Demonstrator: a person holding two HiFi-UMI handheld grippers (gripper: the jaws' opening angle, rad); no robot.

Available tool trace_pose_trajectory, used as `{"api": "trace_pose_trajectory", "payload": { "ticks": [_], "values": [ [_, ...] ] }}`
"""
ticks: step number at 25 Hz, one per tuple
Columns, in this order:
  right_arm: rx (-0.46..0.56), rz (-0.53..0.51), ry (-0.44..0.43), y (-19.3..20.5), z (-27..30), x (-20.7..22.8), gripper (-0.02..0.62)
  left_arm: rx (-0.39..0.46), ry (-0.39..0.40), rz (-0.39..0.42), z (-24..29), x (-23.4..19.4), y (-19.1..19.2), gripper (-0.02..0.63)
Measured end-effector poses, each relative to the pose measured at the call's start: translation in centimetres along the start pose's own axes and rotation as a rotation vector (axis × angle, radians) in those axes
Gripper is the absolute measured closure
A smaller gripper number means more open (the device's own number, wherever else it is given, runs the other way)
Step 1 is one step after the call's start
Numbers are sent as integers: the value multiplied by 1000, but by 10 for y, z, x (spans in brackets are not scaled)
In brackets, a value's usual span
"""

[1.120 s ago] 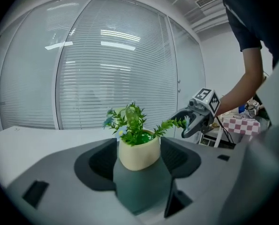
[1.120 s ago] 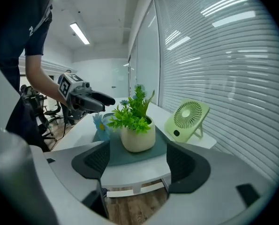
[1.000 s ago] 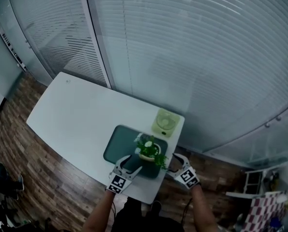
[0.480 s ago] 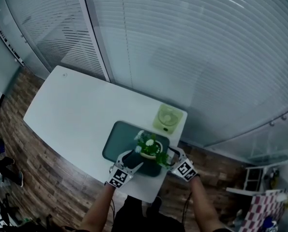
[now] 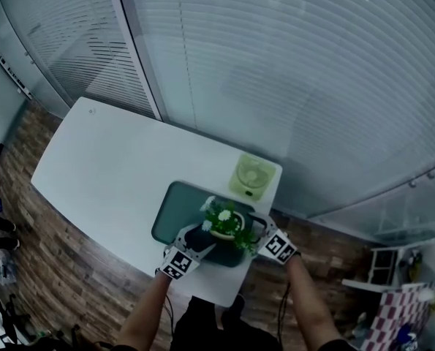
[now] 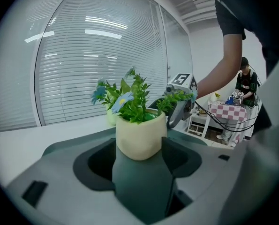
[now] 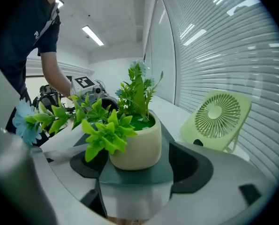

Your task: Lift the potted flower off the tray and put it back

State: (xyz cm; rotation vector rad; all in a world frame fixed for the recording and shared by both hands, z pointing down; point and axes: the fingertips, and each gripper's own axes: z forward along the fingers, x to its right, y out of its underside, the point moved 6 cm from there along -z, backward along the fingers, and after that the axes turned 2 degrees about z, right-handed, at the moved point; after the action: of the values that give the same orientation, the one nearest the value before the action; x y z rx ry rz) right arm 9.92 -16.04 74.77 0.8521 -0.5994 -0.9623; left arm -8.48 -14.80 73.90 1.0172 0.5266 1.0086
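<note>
The potted flower (image 5: 223, 224), a cream pot with green leaves and pale blue blossoms, stands upright on the dark green tray (image 5: 173, 214) near the table's front right. My left gripper (image 5: 196, 244) is open at the pot's near left side. My right gripper (image 5: 255, 235) is open at its near right side. In the left gripper view the pot (image 6: 139, 135) sits between the spread jaws of the left gripper (image 6: 139, 165), with gaps on both sides. The right gripper view shows the pot (image 7: 135, 142) likewise centred in the right gripper (image 7: 138, 172).
A light green desk fan (image 5: 249, 175) stands just behind the tray by the table's far right edge. The white table (image 5: 107, 167) stretches to the left. Glass walls with blinds run behind it. A person (image 6: 245, 86) sits by a checkered table in the background.
Both grippers have closed in on the pot from the near side, so they now flank it more tightly. The pot itself has stayed on the tray.
</note>
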Motion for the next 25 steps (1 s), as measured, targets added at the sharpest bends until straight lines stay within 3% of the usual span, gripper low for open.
{"api": "trace_pose_trajectory", "payload": {
  "ticks": [10,25],
  "values": [
    [-37,-42,-74,-14,11,-5,221,-4,51,63,12,1,-18,321],
    [-8,-23,-41,-14,18,-4,221,-31,57,-33,18,-7,-13,318]
  ]
}}
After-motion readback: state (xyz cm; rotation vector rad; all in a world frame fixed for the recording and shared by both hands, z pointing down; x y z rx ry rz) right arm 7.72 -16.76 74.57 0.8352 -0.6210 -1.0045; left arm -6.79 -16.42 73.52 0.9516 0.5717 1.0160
